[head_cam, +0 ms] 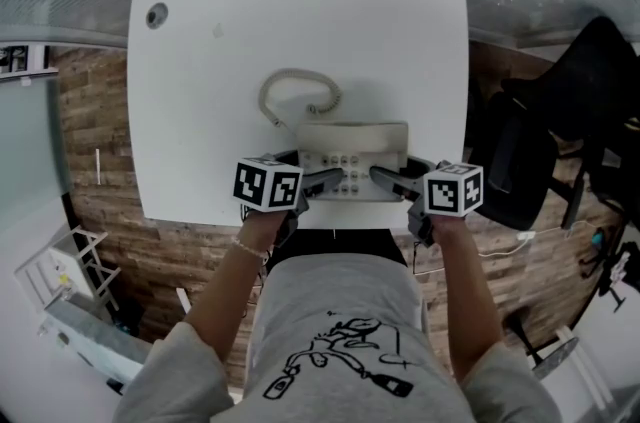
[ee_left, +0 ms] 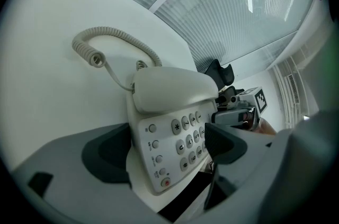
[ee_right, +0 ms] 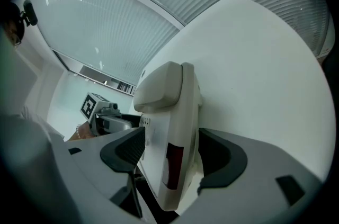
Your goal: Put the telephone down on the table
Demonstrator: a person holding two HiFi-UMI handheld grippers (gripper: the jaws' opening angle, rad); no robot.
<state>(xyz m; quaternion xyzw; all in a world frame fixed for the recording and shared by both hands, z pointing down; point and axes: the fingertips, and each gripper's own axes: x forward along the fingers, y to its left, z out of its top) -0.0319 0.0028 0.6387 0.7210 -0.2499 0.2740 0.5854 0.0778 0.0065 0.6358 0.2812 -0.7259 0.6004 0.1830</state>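
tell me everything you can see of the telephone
The telephone is an off-white, plastic-looking desk set. Its handset sits in the cradle, joined by a coiled cord that loops out over the white table. The keypad has grey round keys and one red button; a dark red panel shows on one side. It is near the table's front edge, gripped at each side, face and underside, by the left tongs and right tongs. Whether it rests on the table is unclear.

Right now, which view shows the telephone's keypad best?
The left gripper view: the keypad faces the camera, its buttons distinct. The head view shows it small; the right gripper view shows the telephone edge-on.
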